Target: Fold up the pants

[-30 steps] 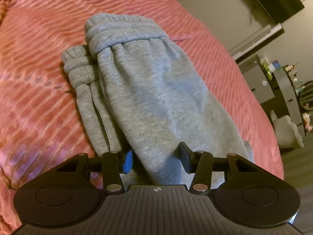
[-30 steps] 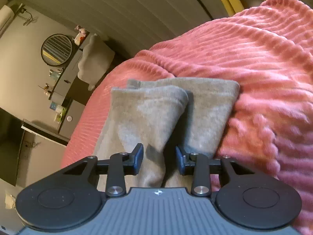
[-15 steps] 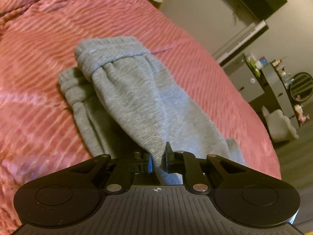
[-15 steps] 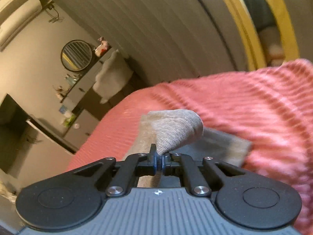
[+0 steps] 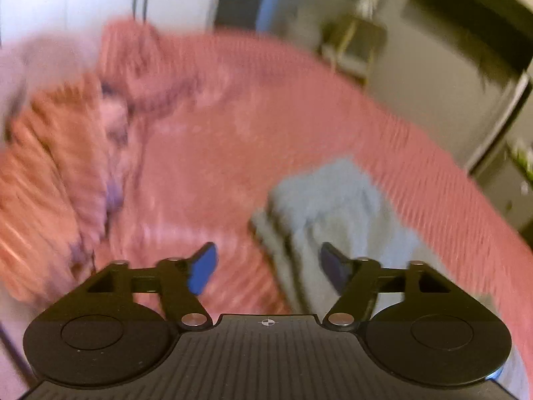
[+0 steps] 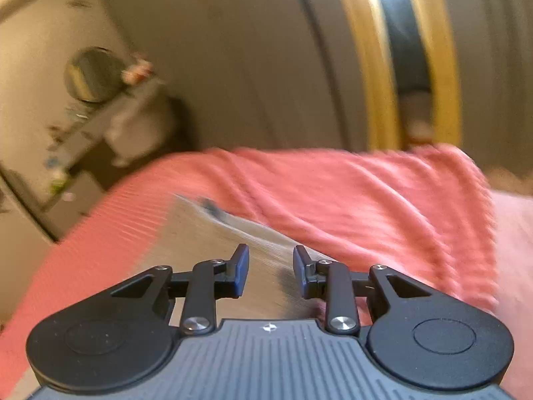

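Observation:
The grey pants (image 5: 336, 213) lie folded on the pink ribbed bedspread (image 5: 233, 140), blurred, to the right of centre in the left wrist view. My left gripper (image 5: 266, 266) is open and empty, its right finger over the pants' edge. In the right wrist view the pants (image 6: 213, 246) lie flat just ahead of my right gripper (image 6: 270, 271), which is open and empty above them. Both views are motion-blurred.
The bedspread (image 6: 349, 200) bunches into rumpled folds (image 5: 60, 173) at the left. A dresser with a round mirror (image 6: 90, 73) stands beyond the bed. A yellow-framed doorway (image 6: 409, 53) is at the back. A small side table (image 5: 353, 46) stands by the wall.
Both grippers were shut on the pants half a second ago; now both are open and empty. The pants lie on the bed. Both cameras have swung away and up.

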The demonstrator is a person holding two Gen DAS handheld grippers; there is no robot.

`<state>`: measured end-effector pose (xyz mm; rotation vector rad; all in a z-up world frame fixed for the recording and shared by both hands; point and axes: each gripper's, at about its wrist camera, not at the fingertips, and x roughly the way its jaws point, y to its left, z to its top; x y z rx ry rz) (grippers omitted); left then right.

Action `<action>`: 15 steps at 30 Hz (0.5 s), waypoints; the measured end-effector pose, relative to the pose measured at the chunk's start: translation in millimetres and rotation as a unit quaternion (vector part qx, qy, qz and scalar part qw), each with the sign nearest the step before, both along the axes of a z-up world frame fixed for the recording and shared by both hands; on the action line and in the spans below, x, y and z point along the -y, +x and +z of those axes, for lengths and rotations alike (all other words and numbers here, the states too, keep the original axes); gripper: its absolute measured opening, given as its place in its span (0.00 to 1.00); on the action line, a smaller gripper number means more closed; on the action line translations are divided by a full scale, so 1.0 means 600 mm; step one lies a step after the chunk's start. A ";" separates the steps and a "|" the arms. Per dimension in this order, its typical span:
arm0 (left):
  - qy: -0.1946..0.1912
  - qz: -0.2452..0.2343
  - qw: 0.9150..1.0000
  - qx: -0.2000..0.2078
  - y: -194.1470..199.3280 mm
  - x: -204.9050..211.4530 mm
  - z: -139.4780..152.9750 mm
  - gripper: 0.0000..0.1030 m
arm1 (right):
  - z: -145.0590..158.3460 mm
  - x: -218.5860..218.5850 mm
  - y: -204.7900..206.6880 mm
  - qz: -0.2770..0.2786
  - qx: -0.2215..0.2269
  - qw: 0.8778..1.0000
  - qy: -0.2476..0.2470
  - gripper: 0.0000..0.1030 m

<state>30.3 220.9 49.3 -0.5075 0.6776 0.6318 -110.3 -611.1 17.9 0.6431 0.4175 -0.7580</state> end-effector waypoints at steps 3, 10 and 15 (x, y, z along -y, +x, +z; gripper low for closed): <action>0.013 -0.058 0.998 0.029 0.029 0.064 0.014 0.94 | 0.002 -0.029 0.042 0.073 0.012 0.997 -0.007 0.28; -0.042 -0.153 0.987 -0.033 0.120 0.214 -0.060 0.94 | -0.093 -0.046 0.119 0.094 -0.103 0.990 0.036 0.24; -0.013 -0.193 0.978 -0.071 0.159 0.238 -0.124 0.94 | -0.045 -0.068 0.137 0.055 -0.118 0.991 -0.027 0.33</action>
